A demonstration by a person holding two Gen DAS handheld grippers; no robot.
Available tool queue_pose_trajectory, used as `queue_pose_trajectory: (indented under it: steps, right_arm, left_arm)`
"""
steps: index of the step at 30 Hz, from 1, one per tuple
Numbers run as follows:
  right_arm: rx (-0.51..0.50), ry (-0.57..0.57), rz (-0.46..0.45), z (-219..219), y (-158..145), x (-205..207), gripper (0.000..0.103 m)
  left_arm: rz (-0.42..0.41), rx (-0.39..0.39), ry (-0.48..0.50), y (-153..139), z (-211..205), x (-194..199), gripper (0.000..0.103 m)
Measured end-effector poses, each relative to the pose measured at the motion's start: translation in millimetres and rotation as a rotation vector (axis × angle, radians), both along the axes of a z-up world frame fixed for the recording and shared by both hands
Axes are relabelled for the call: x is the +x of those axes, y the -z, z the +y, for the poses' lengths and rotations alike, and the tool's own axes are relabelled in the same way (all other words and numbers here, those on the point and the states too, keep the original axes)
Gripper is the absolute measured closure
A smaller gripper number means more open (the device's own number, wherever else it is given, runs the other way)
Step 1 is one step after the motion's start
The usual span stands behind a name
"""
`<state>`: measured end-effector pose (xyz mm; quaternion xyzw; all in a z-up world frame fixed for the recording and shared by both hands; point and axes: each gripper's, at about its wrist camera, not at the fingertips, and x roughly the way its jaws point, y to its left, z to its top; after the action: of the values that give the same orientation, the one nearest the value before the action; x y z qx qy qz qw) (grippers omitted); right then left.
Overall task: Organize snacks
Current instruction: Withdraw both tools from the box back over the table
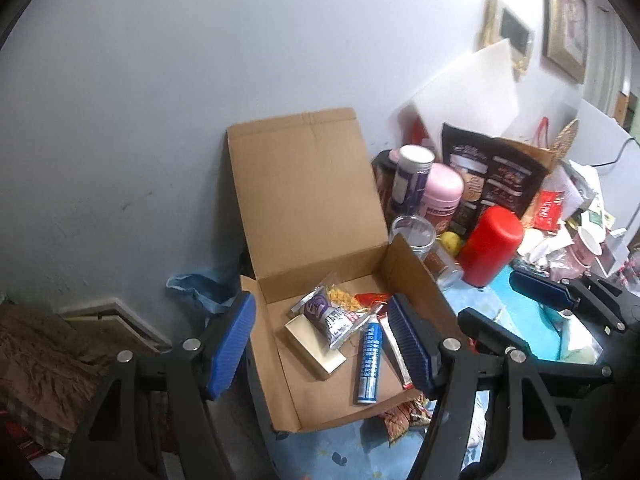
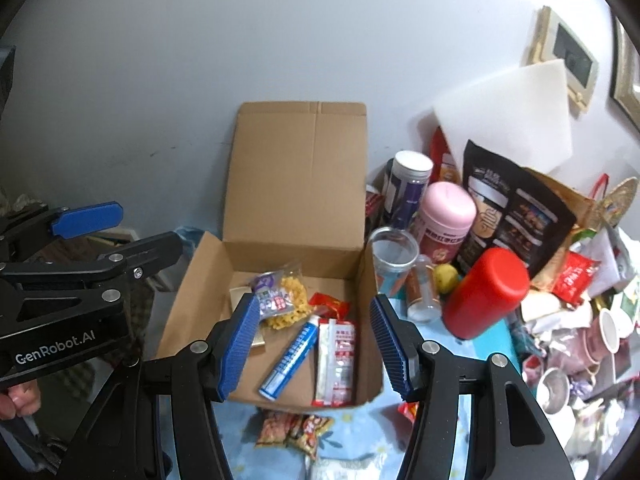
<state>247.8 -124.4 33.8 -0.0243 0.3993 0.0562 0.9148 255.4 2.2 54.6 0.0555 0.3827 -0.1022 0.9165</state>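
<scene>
Between picks: left claw [image 1: 324, 344] and right claw [image 2: 312, 344] both apart, empty, above the cardboard box [image 2: 200, 280]. Next, probably reach down for the red-yellow snack packet [image 2: 294, 432] on the desk.

Both views dim, cool bluish cast, soft diffuse light, no hard shadows. Wall [image 1: 160, 80] evenly grey w/ dark vignette at corners. Strong fisheye bend at edges. Slight blur/noise throughout; clutter far right smeared. Mild sheen on red bottle [image 2: 486, 292].
</scene>
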Motion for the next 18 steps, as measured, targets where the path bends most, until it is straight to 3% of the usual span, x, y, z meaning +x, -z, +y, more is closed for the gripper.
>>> queue_pose_trajectory:
  steps: [12, 18]
  right_arm:
    - [0.004, 0.035, -0.036, 13.1, -28.7, -69.3, 0.041]
    - [0.004, 0.056, -0.022, 12.6, -29.5, -94.5, 0.040]
  left_arm:
    - [-0.052, -0.008, 0.065, -28.4, 4.0, -63.0, 0.035]
    - [-0.041, -0.011, 0.095, -28.5, 0.5, -85.4, 0.035]
